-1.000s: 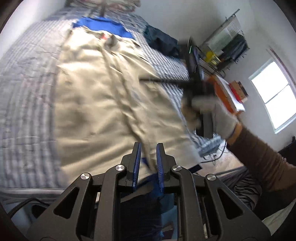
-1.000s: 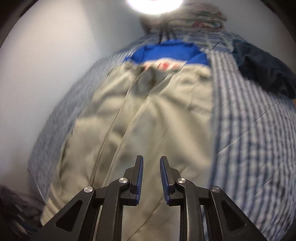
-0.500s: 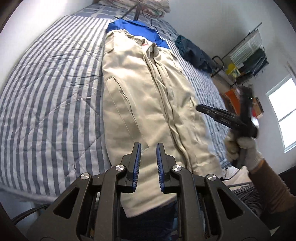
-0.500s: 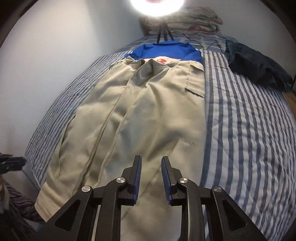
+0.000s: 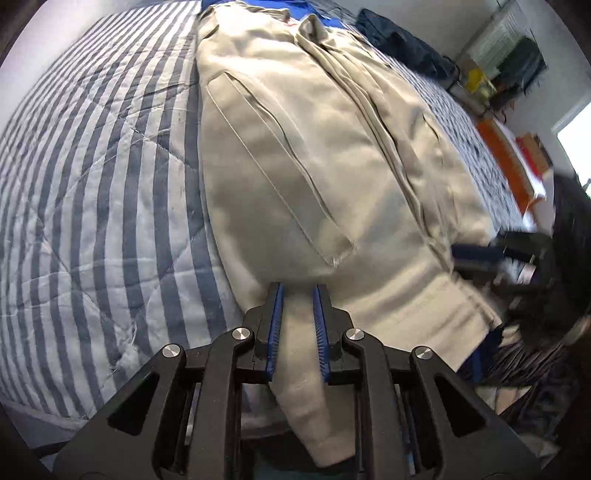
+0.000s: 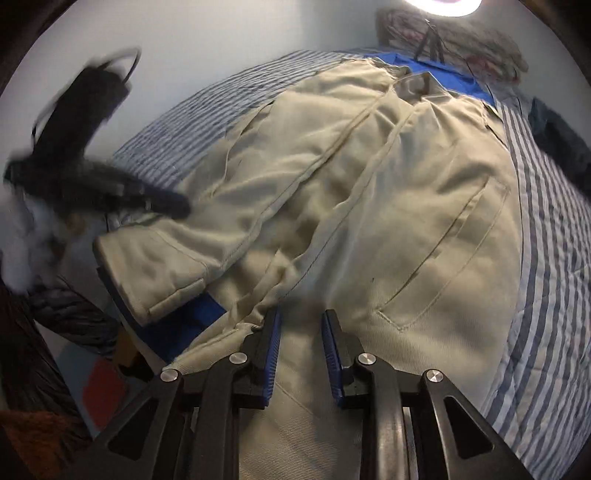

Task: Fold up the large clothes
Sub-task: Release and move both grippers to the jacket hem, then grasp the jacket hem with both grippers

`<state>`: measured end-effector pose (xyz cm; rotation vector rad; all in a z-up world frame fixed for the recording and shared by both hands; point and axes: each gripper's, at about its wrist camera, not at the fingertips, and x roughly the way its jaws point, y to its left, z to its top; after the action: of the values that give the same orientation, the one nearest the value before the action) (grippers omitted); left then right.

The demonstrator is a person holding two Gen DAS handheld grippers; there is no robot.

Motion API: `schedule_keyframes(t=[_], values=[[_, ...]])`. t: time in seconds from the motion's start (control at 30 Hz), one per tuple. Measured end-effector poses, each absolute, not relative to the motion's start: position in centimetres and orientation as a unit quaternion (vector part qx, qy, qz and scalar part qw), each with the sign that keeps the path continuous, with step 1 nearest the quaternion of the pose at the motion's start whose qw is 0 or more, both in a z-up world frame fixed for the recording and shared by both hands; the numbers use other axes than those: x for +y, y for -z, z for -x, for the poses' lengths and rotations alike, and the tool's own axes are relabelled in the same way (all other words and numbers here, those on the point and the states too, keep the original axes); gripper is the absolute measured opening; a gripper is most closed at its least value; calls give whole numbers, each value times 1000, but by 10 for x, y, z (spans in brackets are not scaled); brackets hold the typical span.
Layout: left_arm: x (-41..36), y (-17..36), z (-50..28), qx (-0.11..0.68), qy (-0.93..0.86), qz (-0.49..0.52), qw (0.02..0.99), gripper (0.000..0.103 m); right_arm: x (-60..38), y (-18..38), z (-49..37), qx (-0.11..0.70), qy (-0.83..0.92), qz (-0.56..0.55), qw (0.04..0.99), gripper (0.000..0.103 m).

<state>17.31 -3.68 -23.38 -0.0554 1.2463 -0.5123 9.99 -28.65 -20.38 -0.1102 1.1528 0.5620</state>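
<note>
beige jacket (image 5: pixel 332 155) lies flat, front up, lengthwise on the bed (image 5: pixel 92 184) with its blue-and-white striped quilt; collar at the far end, hem at the near edge, hanging slightly over; both slanted welt pockets visible; front plackets run down the middle, a bit rumpled near the hem in the right wrist view; blue garment (image 6: pixel 436 70) under the collar end, more blue fabric showing under the hem corner; dark blue clothing (image 5: pixel 399 40) bunched on the quilt beside the jacket's collar end

left hand-held gripper (image 5: pixel 297 291): narrow gap between the blue pads, pads parallel; a strip of the jacket's lower edge shows in the gap and runs down below the fingers; can't confirm the pads are pressing on it, looks like it is just over the cloth near the hem, on the pocket side

right hand-held gripper (image 6: pixel 301 314): also a narrow gap, slightly wider than the left; jacket fabric behind and between the fingers near the hem by the centre opening; no clear pinch, pads look clear of the cloth

each gripper shows in the other's camera as a dark motion-blurred shape at the jacket's opposite hem corner, state unreadable there; ring light (image 6: pixel 443 3) glaring at the head of the bed; shelving (image 5: pixel 506 48) against the far wall
</note>
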Motion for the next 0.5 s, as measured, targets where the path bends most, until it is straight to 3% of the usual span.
schedule_keyframes(t=[0.07, 0.1, 0.13, 0.17, 0.2, 0.23, 0.5], values=[[-29, 229, -170, 587, 235, 44, 774, 18, -303, 191, -102, 538, -258, 16, 802, 24], [-23, 226, -168, 590, 234, 60, 771, 23, -314, 184, -101, 534, -249, 2, 808, 33], [-15, 222, -164, 592, 230, 83, 768, 36, -331, 175, -100, 528, -235, -20, 816, 42], [-7, 218, -160, 591, 231, 108, 765, 45, -344, 169, -99, 523, -226, -37, 821, 60], [0, 217, -158, 592, 230, 128, 762, 60, -355, 165, -98, 521, -218, -53, 823, 71], [7, 216, -156, 593, 228, 151, 757, 65, -366, 164, -97, 524, -210, -65, 823, 71], [16, 238, -146, 633, 224, 227, 706, 65, -411, 204, -85, 584, -197, -196, 763, 68]])
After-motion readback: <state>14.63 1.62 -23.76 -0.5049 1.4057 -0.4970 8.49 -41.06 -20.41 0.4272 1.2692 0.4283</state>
